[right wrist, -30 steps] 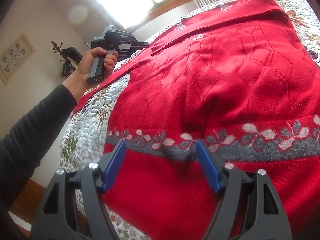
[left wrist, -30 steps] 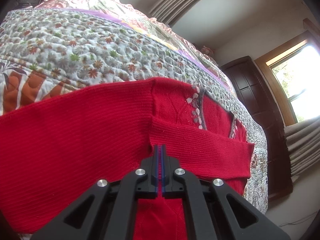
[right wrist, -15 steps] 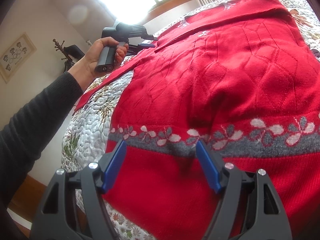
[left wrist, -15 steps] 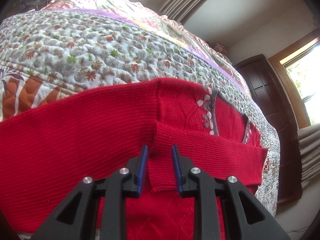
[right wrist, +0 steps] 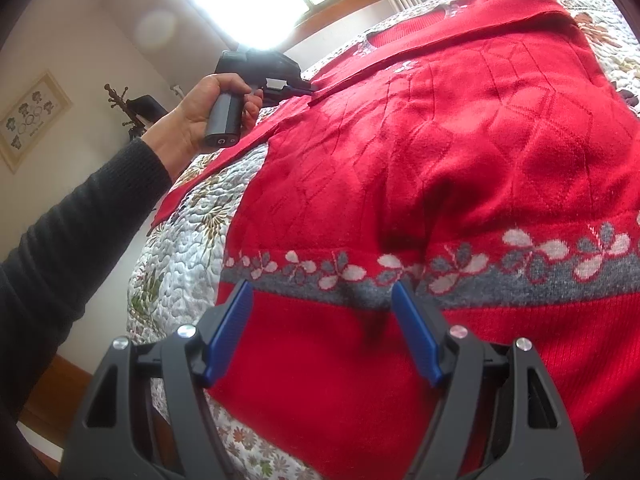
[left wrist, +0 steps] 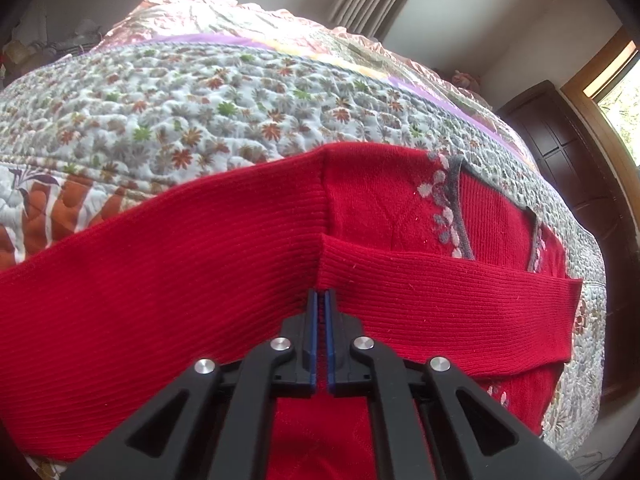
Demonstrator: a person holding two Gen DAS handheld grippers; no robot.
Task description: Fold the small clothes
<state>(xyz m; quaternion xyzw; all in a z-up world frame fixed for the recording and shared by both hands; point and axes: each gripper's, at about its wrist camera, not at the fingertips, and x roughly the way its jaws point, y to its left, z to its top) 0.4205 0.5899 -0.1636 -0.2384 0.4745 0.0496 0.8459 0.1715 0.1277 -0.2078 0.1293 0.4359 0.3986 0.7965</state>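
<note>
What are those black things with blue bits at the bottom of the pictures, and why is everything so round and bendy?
They are grabbing tools that a person holds, one in each hand. Each has two fingers with blue pads and a small camera that looks along them; the wide lens bends the picture. One picture is from the left gripper. Its fingers are pressed together on the sleeve of a red sweater. The other picture is from the right gripper. Its fingers are spread open over the sweater's bottom edge, holding nothing. There you can also see the person's hand holding the left tool. The sweater lies spread on a flowery quilt on a bed.
</note>
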